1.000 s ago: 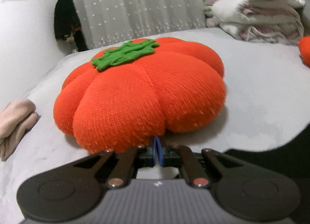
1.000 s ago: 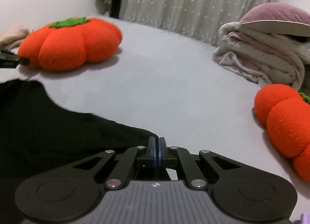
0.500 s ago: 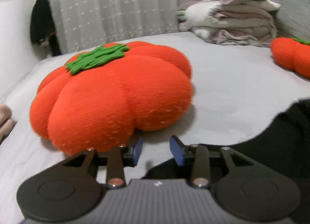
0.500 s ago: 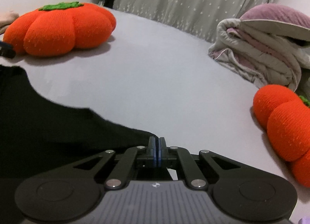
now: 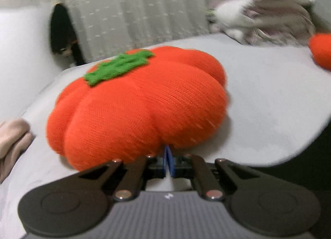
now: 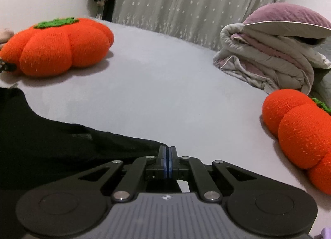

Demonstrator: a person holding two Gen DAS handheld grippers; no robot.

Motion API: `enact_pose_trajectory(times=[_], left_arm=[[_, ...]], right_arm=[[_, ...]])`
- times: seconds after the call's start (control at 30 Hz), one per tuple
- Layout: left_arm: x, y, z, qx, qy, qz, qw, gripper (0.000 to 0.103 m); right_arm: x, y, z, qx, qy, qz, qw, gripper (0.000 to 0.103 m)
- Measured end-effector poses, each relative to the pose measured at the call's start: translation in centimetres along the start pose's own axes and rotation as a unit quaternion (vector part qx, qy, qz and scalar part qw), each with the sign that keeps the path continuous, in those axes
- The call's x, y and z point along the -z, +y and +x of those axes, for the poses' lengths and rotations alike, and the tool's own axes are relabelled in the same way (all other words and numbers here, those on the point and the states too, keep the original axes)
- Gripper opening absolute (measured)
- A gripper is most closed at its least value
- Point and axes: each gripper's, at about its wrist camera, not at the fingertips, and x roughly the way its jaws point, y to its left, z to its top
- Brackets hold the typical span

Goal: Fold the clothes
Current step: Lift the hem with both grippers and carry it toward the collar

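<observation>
A black garment (image 6: 51,142) lies spread on the grey bed sheet (image 6: 165,86). One corner tapers up to my right gripper (image 6: 167,152), whose blue pads are shut on it. In the left wrist view the same black garment (image 5: 306,156) runs in from the right and ends behind the linkage of my left gripper (image 5: 167,156). Its pads are pressed together, and the pinch point itself is hidden. The left gripper sits close against an orange pumpkin cushion (image 5: 140,102). The left gripper's tip (image 6: 8,67) shows at the far left of the right wrist view.
The orange pumpkin cushion (image 6: 58,46) lies at the back left and a second one (image 6: 298,127) at the right. A pile of folded bedding with a purple pillow (image 6: 273,53) stands at the back right. A beige cloth (image 5: 12,139) lies at the left edge, near a curtain and wall.
My left gripper was shut, opened half a second ago over the black cloth, and has shut again near the cushion. The right gripper has stayed shut and hardly moved.
</observation>
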Motion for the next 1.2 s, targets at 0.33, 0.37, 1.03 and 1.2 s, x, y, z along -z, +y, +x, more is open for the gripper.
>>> enact_pose_trajectory(times=[0.33, 0.37, 1.03, 1.2], left_arm=[[1.6, 1.3, -0.7, 0.062, 0.027, -0.010, 0.9977, 0.009], [1.7, 1.4, -0.6, 0.071, 0.031, -0.010, 0.9970, 0.013], [1.0, -0.1, 0.1, 0.038, 0.006, 0.031, 0.9988, 0.003], [1.1, 0.9, -0.2, 0.075, 0.020, 0.011, 0.9969, 0.006]], right_arm=[[0.7, 0.0, 0.6, -0.034, 0.026, -0.016, 0.999, 0.022], [0.6, -0.1, 0.3, -0.041, 0.022, -0.011, 0.999, 0.028], [-0.1, 1.3, 0.5, -0.048, -0.007, -0.046, 0.998, 0.004], [-0.2, 1.0, 0.4, -0.033, -0.012, -0.033, 0.999, 0.004]])
